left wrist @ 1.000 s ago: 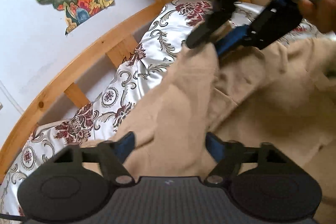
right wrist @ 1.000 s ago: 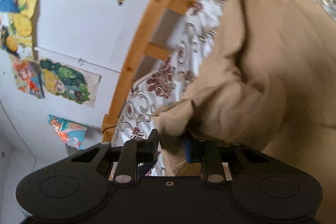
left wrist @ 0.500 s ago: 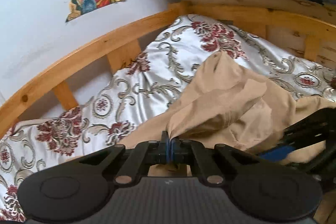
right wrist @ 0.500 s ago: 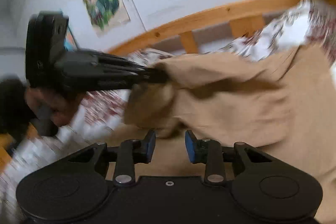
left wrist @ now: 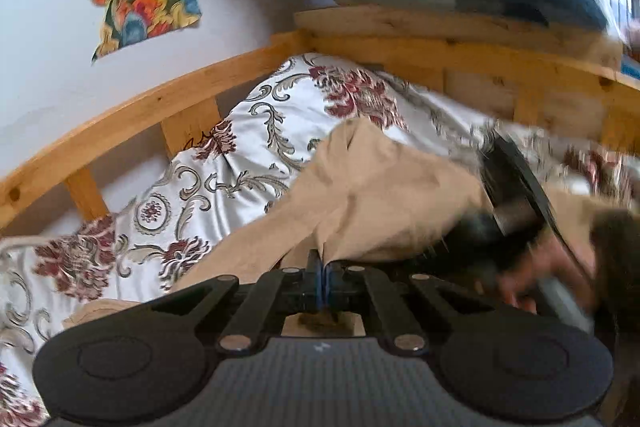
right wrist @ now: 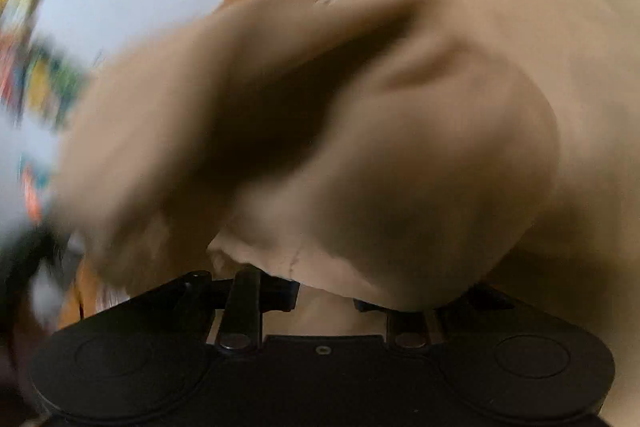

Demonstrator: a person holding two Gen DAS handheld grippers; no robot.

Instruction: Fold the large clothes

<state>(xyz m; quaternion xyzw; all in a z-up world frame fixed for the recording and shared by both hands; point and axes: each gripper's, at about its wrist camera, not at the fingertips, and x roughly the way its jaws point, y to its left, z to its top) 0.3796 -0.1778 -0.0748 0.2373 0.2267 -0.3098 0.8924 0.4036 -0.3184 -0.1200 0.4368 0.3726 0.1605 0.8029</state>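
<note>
While the left gripper [left wrist: 323, 281] pinches a fold of the tan garment [left wrist: 384, 195], which trails toward the bed's [left wrist: 224, 163] far headboard corner, the right gripper [right wrist: 325, 297] is closing, cloth draped over its jaws.

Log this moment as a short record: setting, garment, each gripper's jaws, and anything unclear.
setting: bed with floral sheet inside a wooden frame
garment: tan garment, bunched on the sheet
left gripper: jaws shut on a pinch of the tan garment
right gripper: jaws closing, set apart, cloth draped over them
unclear: right wrist view heavily blurred; grip not confirmed
</note>
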